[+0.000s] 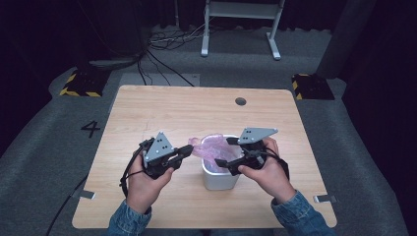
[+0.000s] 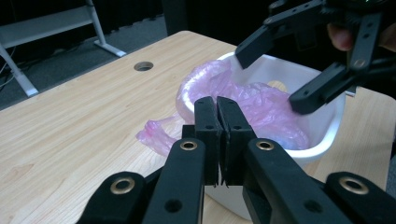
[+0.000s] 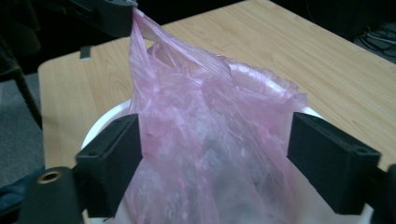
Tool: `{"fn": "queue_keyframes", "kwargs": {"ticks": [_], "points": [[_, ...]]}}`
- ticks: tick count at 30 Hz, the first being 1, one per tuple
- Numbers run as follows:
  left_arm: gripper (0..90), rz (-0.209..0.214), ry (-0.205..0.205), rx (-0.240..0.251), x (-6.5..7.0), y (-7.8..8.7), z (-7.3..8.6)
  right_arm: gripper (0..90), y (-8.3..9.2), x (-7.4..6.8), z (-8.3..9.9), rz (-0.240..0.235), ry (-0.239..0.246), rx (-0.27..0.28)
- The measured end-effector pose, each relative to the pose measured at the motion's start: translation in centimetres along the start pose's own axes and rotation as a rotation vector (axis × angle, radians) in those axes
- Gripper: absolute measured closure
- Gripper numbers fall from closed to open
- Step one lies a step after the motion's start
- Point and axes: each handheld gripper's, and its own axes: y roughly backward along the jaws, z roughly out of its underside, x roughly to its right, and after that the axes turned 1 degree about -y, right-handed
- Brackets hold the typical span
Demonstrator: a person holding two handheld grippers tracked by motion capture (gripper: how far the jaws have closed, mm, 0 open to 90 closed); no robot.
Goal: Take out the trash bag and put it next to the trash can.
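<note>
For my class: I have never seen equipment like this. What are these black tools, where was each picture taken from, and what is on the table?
A person holds a two-fingered grabbing tool in each hand. One picture looks down from above the table; the other two come from cameras riding on the tools. On the wooden table stands a white bin with a pink plastic bag in it. The left gripper is shut, pinching the bag's edge, as the right gripper view shows. The right gripper is open above the bin, its fingers either side of the bag.

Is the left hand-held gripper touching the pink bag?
Touching. The right gripper view shows the left hand-held gripper pinching the pink bag corner, pulling it taut.
</note>
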Motion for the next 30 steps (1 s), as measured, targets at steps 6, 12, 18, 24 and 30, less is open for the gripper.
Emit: {"fn": "queue_keyframes", "kwargs": {"ticks": [6, 12, 18, 24, 30], "points": [[84.1, 0.011, 0.014, 0.004, 0.0, -0.3, -0.1, 17.6, -1.9, -0.6, -1.1, 0.03, -0.002, -0.11], [77.6, 0.02, 0.014, -0.008, 0.2, -0.8, -0.1, 37.7, -2.9, -0.6, -1.3, -0.029, -0.078, -0.2], [52.7, -0.005, 0.05, 0.011, 0.2, -1.1, 0.4, 66.1, -2.8, -0.7, -1.5, -0.073, -0.106, -0.225], [39.4, -0.019, 0.04, 0.0, 0.3, -1.1, 0.7, 87.1, -2.4, -0.5, -1.2, -0.09, -0.112, -0.187], [34.3, 0.004, 0.038, -0.018, 0.9, -1.3, 1.2, 88.5, -2.2, -0.7, -1.0, -0.06, -0.122, -0.148]]}}
